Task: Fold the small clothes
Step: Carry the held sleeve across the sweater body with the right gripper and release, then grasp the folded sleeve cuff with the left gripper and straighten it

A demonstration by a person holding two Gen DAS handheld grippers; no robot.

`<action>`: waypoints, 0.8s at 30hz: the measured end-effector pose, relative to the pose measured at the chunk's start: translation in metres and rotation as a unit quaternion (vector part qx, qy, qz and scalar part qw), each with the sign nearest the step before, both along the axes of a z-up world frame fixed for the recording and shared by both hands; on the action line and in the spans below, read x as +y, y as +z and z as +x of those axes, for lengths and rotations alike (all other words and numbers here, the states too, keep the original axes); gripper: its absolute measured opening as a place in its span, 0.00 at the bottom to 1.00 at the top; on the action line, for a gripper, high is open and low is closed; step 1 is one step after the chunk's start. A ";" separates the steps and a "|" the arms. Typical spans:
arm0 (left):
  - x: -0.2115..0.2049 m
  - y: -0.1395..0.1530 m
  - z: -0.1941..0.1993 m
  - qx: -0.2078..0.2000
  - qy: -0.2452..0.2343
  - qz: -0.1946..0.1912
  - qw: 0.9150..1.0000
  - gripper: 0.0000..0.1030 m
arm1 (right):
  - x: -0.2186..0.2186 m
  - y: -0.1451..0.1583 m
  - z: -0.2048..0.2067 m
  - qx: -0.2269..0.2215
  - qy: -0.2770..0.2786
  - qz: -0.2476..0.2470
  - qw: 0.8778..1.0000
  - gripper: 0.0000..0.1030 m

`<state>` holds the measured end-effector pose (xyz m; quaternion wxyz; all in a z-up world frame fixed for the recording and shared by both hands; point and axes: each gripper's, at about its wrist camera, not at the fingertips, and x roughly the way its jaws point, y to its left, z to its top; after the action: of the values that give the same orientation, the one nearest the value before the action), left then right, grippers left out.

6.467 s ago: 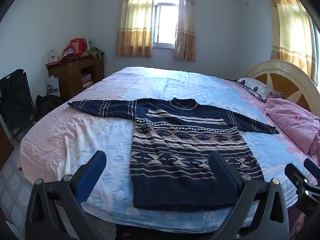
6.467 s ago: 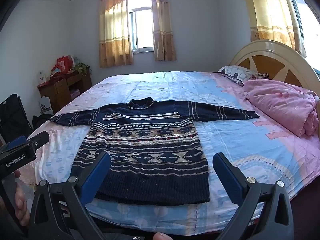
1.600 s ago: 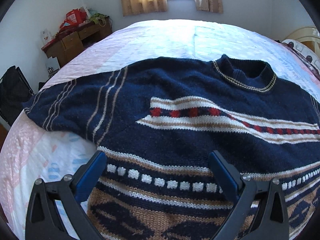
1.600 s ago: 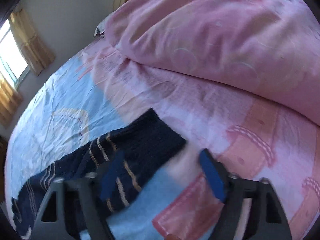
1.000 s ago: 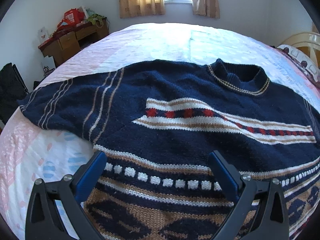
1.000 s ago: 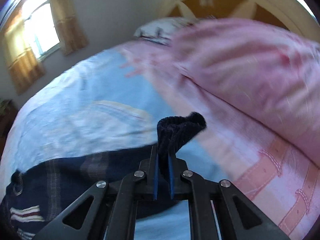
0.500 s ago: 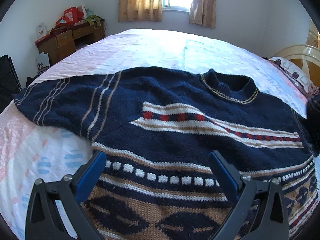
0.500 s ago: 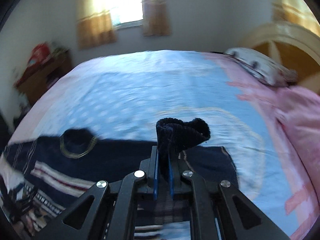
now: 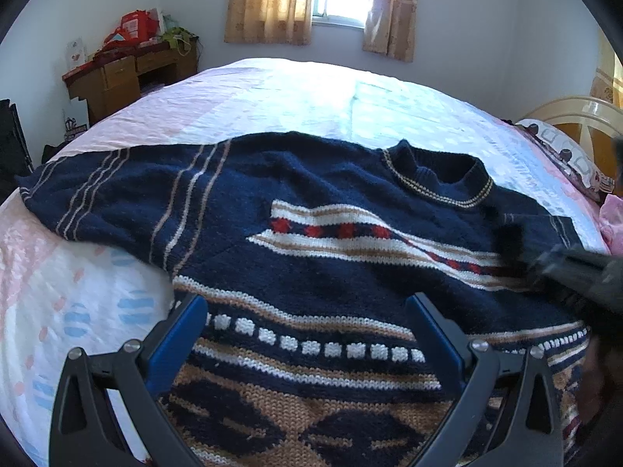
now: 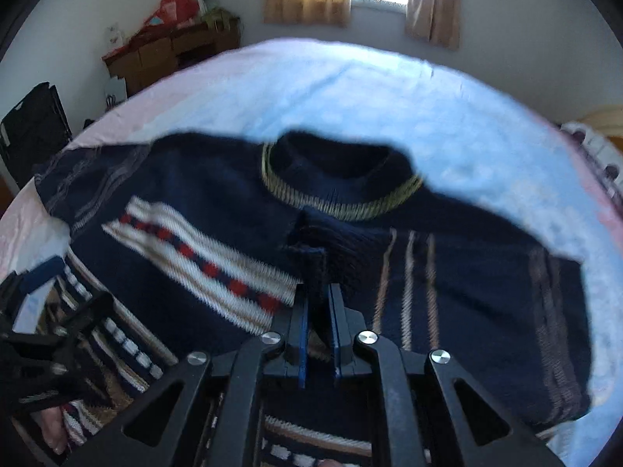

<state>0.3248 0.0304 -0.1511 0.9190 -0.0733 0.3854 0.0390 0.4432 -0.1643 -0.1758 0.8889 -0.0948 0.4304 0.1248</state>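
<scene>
Right claw (image 10: 319, 303) clamped on sweater (image 9: 311, 233) cuff (image 10: 331, 245), over its chest; left claw (image 9: 307, 334) spread wide, hovering above sweater.

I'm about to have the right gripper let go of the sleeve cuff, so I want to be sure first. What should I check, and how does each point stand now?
1. Right gripper shut on the sleeve cuff: ok.
2. Cuff carried over the sweater chest, just below the collar: ok.
3. Folded sleeve lies flat on the body: cannot tell, the right wrist view is blurred.
4. Left gripper open and holding nothing, over the sweater's patterned front: ok.
5. Other sleeve spread flat on the bed, not yet folded: ok.
6. Fold line at the shoulder straight: cannot tell.
</scene>
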 end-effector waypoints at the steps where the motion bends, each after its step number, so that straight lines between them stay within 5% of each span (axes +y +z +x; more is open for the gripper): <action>1: 0.000 0.001 0.000 0.002 -0.004 -0.003 1.000 1.00 | -0.006 -0.005 0.000 0.019 -0.001 0.016 1.000 0.24; 3: -0.001 0.005 -0.001 0.009 -0.014 -0.011 1.000 1.00 | -0.018 -0.003 -0.007 0.030 -0.001 0.055 0.998 0.58; 9: -0.026 0.047 -0.014 -0.022 -0.090 -0.020 0.996 0.99 | -0.099 0.037 -0.056 -0.022 -0.031 0.112 0.993 0.58; 14: -0.074 0.067 0.008 -0.012 -0.156 -0.017 0.988 0.99 | -0.179 0.052 -0.102 -0.089 -0.109 0.107 0.984 0.58; 19: -0.124 0.043 0.053 0.063 -0.182 0.016 0.981 0.74 | -0.221 0.046 -0.133 -0.137 -0.155 0.115 0.972 0.59; 24: -0.151 0.005 0.092 0.115 -0.157 0.038 0.980 0.74 | -0.241 0.042 -0.150 -0.181 -0.162 0.135 0.961 0.63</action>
<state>0.4165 -0.1209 -0.1461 0.8654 0.0276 0.4934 -0.0827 0.2929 -0.4049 -0.1343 0.9648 0.0763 0.2509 0.0174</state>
